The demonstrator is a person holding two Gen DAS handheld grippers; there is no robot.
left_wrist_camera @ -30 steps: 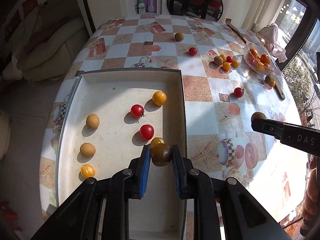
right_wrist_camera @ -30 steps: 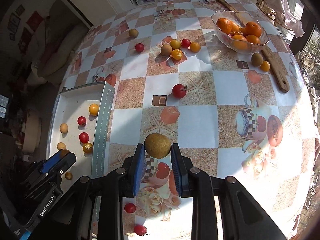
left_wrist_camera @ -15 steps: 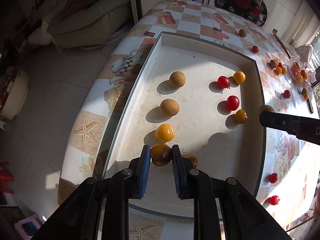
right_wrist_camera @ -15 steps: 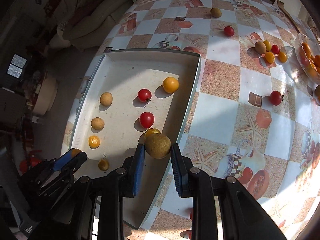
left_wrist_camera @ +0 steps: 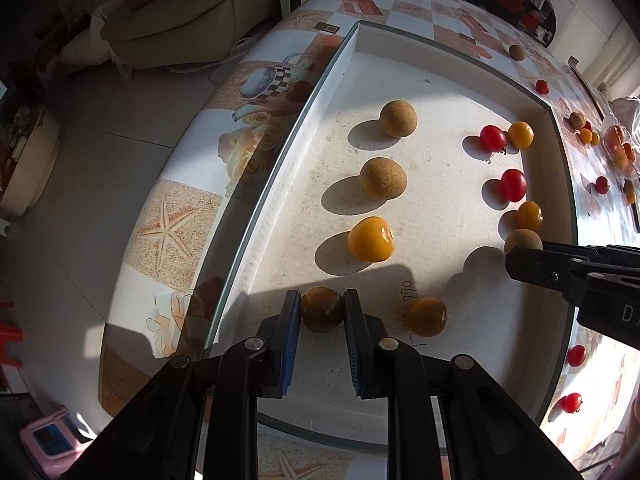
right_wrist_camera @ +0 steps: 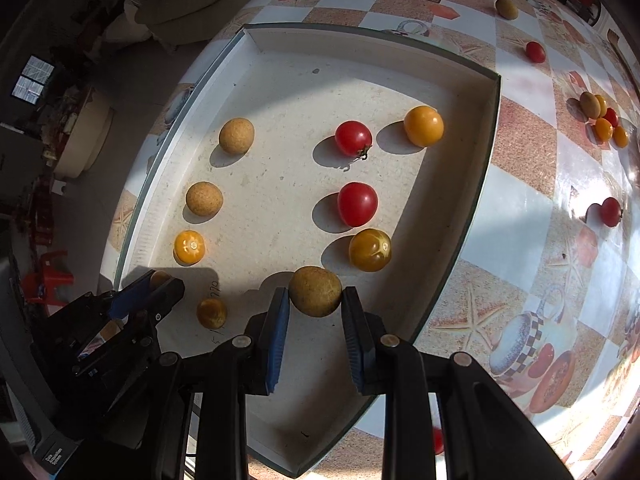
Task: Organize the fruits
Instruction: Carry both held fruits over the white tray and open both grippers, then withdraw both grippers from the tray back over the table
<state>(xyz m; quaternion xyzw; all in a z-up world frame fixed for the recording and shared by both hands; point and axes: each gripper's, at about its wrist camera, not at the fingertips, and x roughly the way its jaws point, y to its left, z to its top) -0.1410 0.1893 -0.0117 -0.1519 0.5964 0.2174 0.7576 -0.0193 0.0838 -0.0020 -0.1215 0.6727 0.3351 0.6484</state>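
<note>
A white tray (left_wrist_camera: 400, 40) (right_wrist_camera: 360, 36) on the patterned table holds several fruits: brown round ones (left_wrist_camera: 398, 118), red tomatoes (right_wrist_camera: 357, 204) and yellow tomatoes (left_wrist_camera: 371, 239). My left gripper (left_wrist_camera: 322, 314) is shut on a dark yellow-brown tomato (left_wrist_camera: 322, 309) low over the tray's near left part; it shows at the lower left in the right wrist view (right_wrist_camera: 160, 284). My right gripper (right_wrist_camera: 315, 300) is shut on a brown round fruit (right_wrist_camera: 315, 291) above the tray's near middle; it shows at the right in the left wrist view (left_wrist_camera: 520, 256).
More loose fruits lie on the table beyond the tray: a brown one (right_wrist_camera: 506, 8), red tomatoes (right_wrist_camera: 535, 52) (right_wrist_camera: 611, 211) and a small cluster (right_wrist_camera: 602, 114). A dark yellow tomato (left_wrist_camera: 427, 316) lies in the tray between the grippers. The floor and a sofa (left_wrist_camera: 180, 20) are left of the table edge.
Both grippers moved closer over the tray with their fruits still held. The left one came lower toward the tray's near left; the right one moved from the tray's right rim to over its inside.
</note>
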